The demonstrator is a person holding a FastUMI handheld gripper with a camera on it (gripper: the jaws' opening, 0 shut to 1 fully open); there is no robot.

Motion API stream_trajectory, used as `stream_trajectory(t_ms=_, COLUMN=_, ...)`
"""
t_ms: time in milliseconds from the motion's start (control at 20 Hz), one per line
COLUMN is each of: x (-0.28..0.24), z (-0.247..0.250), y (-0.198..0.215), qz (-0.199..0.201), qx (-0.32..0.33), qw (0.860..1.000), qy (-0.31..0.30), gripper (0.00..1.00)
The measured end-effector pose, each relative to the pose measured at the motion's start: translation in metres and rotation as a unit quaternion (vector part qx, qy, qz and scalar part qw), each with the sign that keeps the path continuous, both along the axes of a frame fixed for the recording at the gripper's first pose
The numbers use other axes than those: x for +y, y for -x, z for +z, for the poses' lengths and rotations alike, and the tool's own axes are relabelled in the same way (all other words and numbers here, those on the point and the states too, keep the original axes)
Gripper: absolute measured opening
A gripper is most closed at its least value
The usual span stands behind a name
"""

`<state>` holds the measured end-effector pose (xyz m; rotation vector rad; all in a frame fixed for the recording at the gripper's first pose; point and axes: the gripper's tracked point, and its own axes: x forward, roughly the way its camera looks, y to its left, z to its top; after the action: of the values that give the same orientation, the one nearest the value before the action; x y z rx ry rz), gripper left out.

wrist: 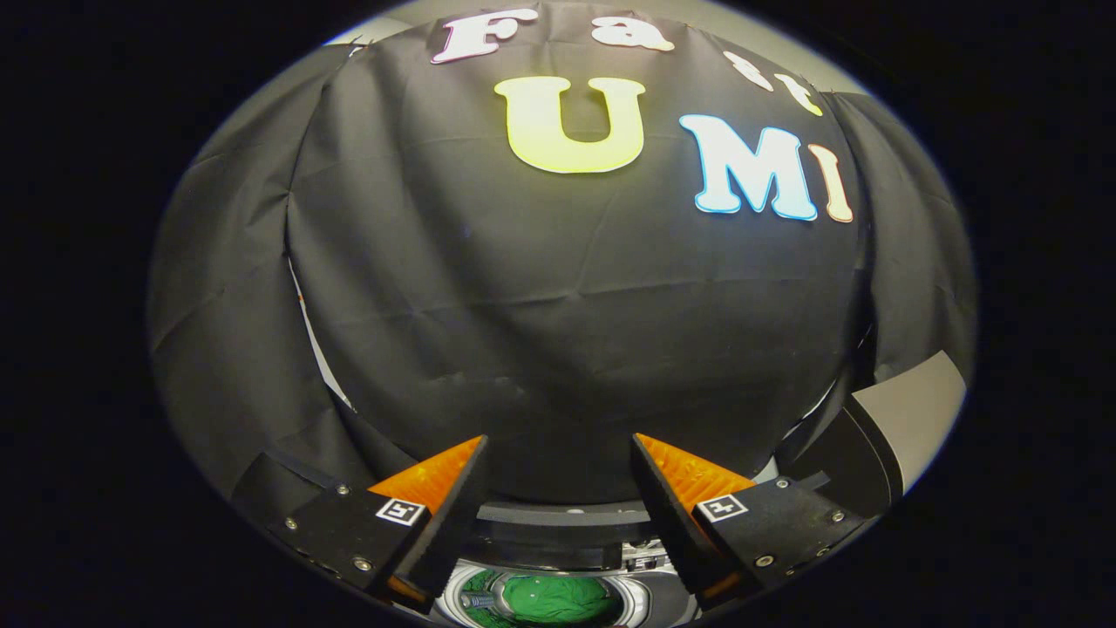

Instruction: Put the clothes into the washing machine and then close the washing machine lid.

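The green clothes (pixel 558 600) lie down in the round drum of the washing machine (pixel 641 597), below and between our fingers, so loading looks done. Beyond the drum stands a dark band, likely the raised lid (pixel 558 523), though we cannot be sure. Our gripper (pixel 558 462) is spread wide and holds nothing. We judge closing is next: reach to the far edge, catch the lid, and lower it slowly so no cloth gets trapped.
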<state>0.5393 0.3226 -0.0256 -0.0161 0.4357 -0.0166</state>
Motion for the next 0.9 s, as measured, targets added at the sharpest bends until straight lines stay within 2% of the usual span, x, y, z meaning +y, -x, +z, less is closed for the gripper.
stream_trajectory(t_ms=900, x=0.007, z=-0.005, y=0.063, qz=0.017, qx=-0.033, qw=0.999, qy=-0.001, gripper=0.97)
